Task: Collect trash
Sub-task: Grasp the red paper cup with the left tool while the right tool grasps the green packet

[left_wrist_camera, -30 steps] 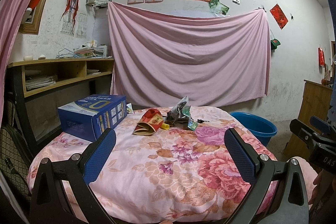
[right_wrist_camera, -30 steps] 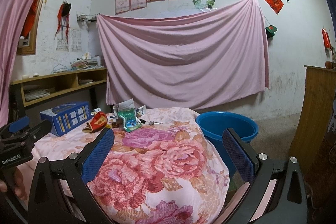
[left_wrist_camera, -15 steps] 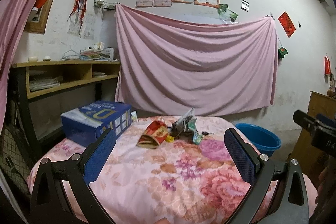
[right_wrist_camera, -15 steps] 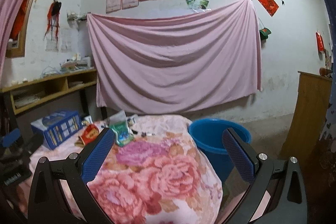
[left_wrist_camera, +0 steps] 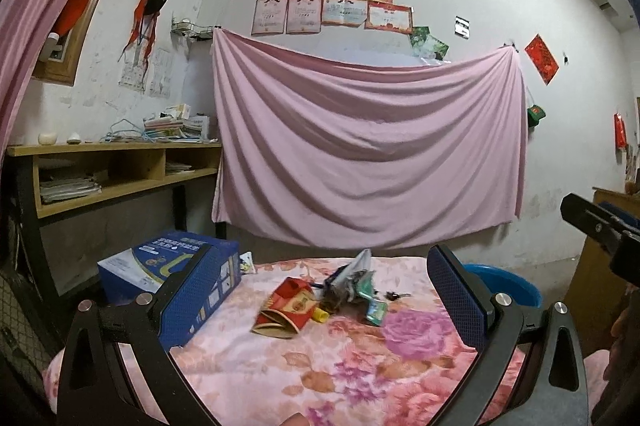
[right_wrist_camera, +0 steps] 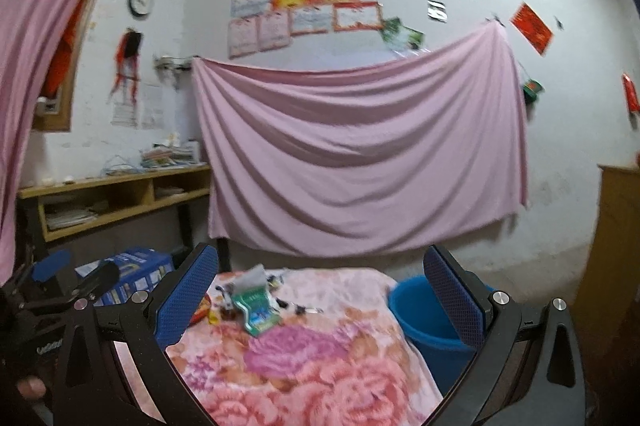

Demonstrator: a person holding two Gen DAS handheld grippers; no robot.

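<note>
The left gripper (left_wrist_camera: 324,290) is hanging with its blue-padded fingers (left_wrist_camera: 452,294) spread wide and nothing between them, above the floral cloth (left_wrist_camera: 320,366) that is covering the table. Framed in that gap, the trash is lying in a small heap near the far edge: a red carton (left_wrist_camera: 286,308) on its side, a crumpled silver wrapper (left_wrist_camera: 352,276) beside it, and a green packet (left_wrist_camera: 376,310) to the right. Only this view is showing the carton whole and the blue box (left_wrist_camera: 160,262) in full at the left.

The right gripper (right_wrist_camera: 318,290) is likewise gaping wide and empty. Its view, slightly blurred, is hiding most of the carton behind a finger, but is showing the green packet (right_wrist_camera: 254,308) clearly and the blue bucket (right_wrist_camera: 424,318) just beside the table's right edge, which the left view is mostly hiding.
</note>
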